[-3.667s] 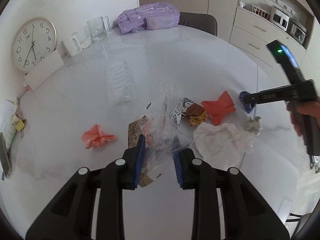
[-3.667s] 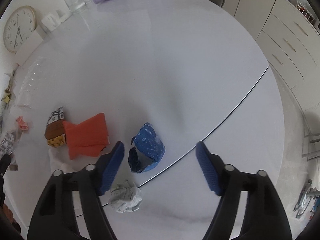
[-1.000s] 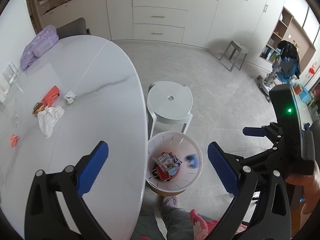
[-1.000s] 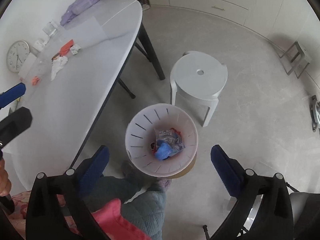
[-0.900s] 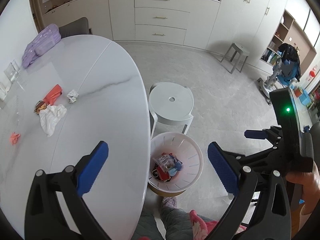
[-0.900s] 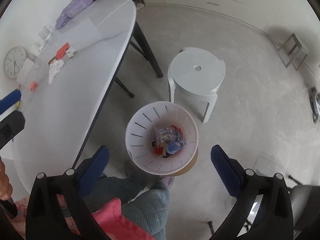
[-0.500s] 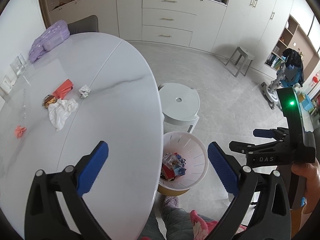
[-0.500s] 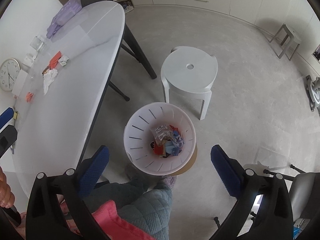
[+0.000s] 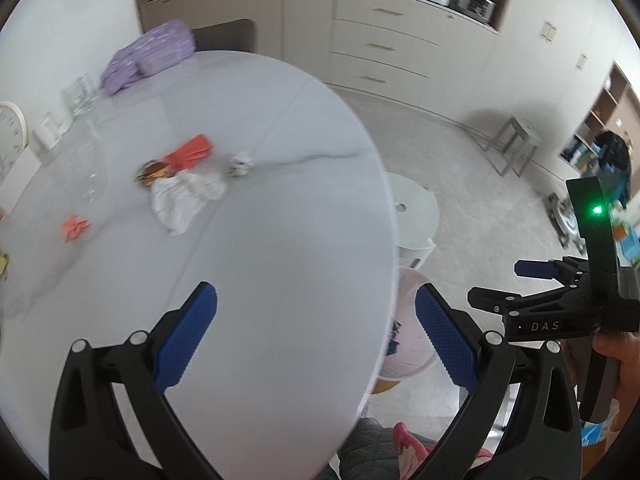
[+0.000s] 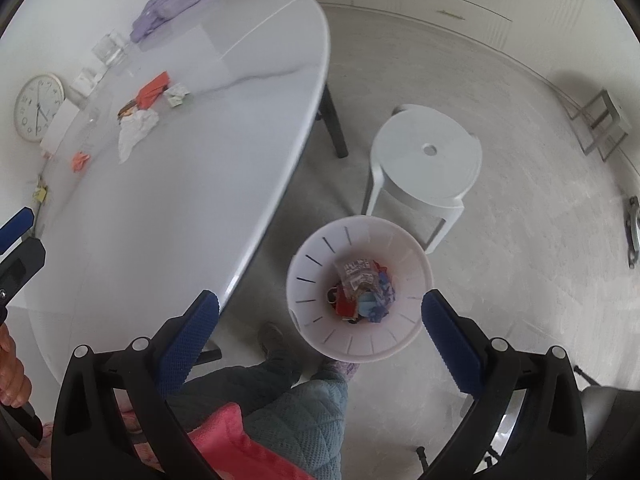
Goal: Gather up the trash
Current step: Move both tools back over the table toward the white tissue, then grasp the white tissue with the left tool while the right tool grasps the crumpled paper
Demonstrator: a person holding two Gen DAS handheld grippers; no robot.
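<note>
Left hand-held gripper (image 9: 316, 318) spread wide, nothing between its blue pads, hovering over the near edge of the white oval bench (image 9: 260, 264). Right hand-held gripper (image 10: 320, 320) also spread wide and empty, held above the floor, looking down into the white bin (image 10: 312, 276). In the left wrist view the right one shows at the right edge, held in a hand (image 9: 616, 364), green light lit on its top.

Bin stands on the floor just beside the bench's near edge, next to a white stool (image 10: 426, 160). Inside it: trash (image 10: 362, 290), a mix of clear printed wrapper, red and blue pieces, piled at the bottom. From the left wrist view the bin (image 9: 408, 336) is mostly hidden behind the bench edge.

Trash on the bench, all well apart from both grippers, toward the far left side:
- red wrapper (image 9: 190, 152), lying flat
- brown wrapper (image 9: 154, 170) touching the red one's near end
- white tissue (image 9: 182, 198), crumpled, just beside the brown wrapper
- small paper ball (image 9: 240, 165), right of the red wrapper, near the bench seam
- orange scrap (image 9: 74, 226), apart from the rest, further left

Also on the bench at the far end: purple bag (image 9: 148, 56), glass (image 9: 80, 94), mug (image 9: 44, 136). Clock (image 10: 38, 107) leans at the wall side. Left wrist view is motion-blurred. Person's legs in quilted teal trousers (image 10: 288, 404) show below the right gripper.
</note>
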